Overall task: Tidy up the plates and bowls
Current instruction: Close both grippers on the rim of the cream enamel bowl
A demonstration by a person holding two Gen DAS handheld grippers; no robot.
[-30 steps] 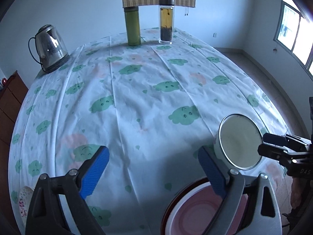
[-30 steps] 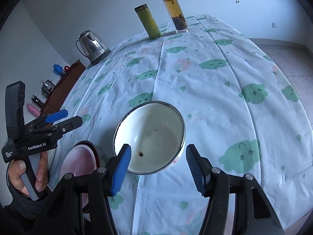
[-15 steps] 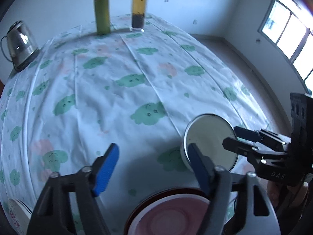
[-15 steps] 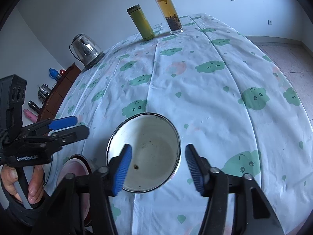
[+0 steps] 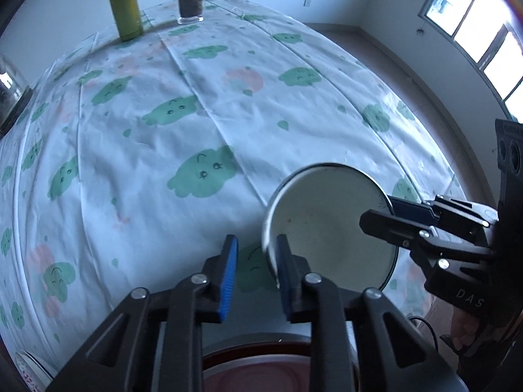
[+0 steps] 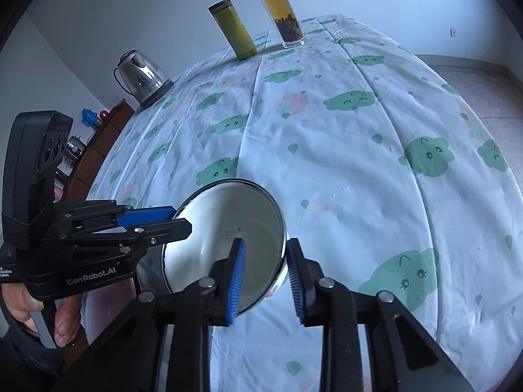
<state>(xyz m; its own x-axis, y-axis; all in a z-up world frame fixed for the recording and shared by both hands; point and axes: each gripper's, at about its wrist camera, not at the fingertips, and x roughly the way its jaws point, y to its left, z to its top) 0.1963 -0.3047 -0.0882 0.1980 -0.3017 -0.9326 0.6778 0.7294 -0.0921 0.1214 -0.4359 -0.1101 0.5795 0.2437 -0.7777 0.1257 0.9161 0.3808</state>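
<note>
A white enamel bowl with a dark rim (image 5: 330, 225) (image 6: 228, 228) sits on the cloud-print tablecloth. My left gripper (image 5: 255, 271) straddles its left rim, one finger outside and one inside, jaws narrowed but with a gap. My right gripper (image 6: 264, 274) straddles the bowl's right rim the same way. Each gripper shows in the other's view, the right (image 5: 392, 212) and the left (image 6: 157, 219), both at the rim. A red-rimmed pink plate (image 5: 258, 372) lies under my left gripper, mostly hidden.
A green flask (image 6: 233, 34), a glass tea bottle (image 6: 278, 9) and a glass kettle (image 6: 140, 76) stand at the table's far side. Another patterned plate edge (image 5: 29, 369) shows at the lower left. A brown cabinet (image 6: 101, 137) stands beyond the table.
Both grippers have moved in onto the bowl's rim and narrowed their jaws around it. The bowl now sits partly between each pair of fingers.
</note>
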